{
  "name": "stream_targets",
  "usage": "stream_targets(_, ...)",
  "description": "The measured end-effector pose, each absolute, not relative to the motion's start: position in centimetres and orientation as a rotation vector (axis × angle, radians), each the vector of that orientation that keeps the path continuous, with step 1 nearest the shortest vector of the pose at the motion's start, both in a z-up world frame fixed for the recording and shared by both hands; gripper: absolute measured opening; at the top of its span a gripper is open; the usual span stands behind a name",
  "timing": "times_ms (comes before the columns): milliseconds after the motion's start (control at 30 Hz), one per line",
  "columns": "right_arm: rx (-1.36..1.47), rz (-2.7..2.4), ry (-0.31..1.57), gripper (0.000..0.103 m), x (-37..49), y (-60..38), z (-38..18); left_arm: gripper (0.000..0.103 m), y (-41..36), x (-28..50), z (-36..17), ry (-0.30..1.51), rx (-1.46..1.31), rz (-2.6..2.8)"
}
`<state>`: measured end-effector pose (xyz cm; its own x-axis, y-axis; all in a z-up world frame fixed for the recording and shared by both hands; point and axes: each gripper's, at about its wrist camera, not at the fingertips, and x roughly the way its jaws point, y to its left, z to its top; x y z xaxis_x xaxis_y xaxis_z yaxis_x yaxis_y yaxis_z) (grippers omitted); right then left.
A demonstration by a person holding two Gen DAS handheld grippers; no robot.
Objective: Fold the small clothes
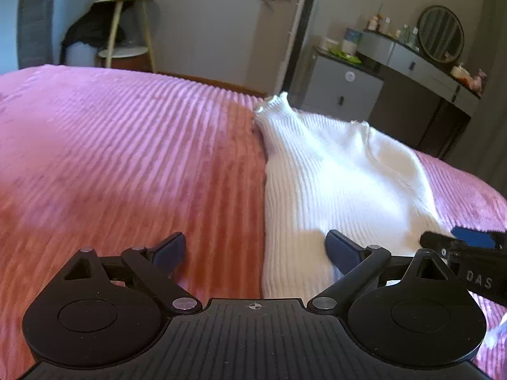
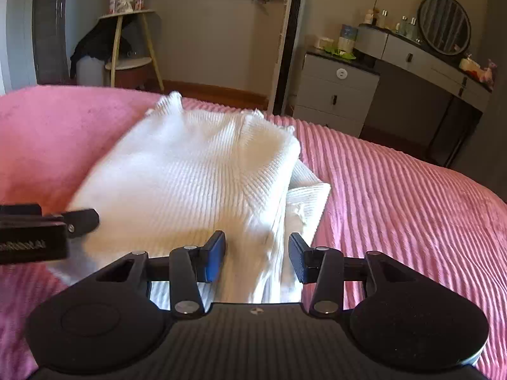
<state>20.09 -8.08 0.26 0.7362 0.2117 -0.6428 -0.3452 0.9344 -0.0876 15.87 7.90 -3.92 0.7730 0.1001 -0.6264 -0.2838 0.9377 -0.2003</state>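
A white ribbed knit garment (image 1: pixel 332 171) lies folded on the pink ribbed bedspread (image 1: pixel 126 145). My left gripper (image 1: pixel 255 247) hovers at the garment's near left edge with its jaws wide apart; the right finger is over the knit, the left over bare bedspread, and nothing is pinched. In the right wrist view the same garment (image 2: pixel 196 171) shows a lower layer sticking out on its right side. My right gripper (image 2: pixel 256 255) is open at the near edge, with a loose fold of knit between the pads, which do not press on it. Each gripper's tip shows in the other's view.
The bed's far edge drops to the floor. Beyond it stand a grey drawer unit (image 2: pixel 336 91), a vanity desk with a round mirror (image 2: pixel 443 23), and a round two-tier side table (image 2: pixel 130 41) by a dark cloth. Bare bedspread (image 2: pixel 396 196) spreads on both sides of the garment.
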Motion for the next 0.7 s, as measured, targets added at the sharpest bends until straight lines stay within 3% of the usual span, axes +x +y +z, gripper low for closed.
stream_targets(267,-0.170,0.283,0.734,0.044,17.7,-9.3,-0.7,0.098,6.0,14.6,-3.7,0.697,-0.239,0.192)
stream_targets(633,-0.227,0.217,0.801,0.057,19.4,-8.8,-2.8,0.100,6.9,15.3,-5.5,0.746,-0.280,0.210)
stream_targets(700,-0.232,0.207,0.809,0.066,19.8,-8.9,-3.0,0.102,7.1,15.6,-5.9,0.757,-0.286,0.216)
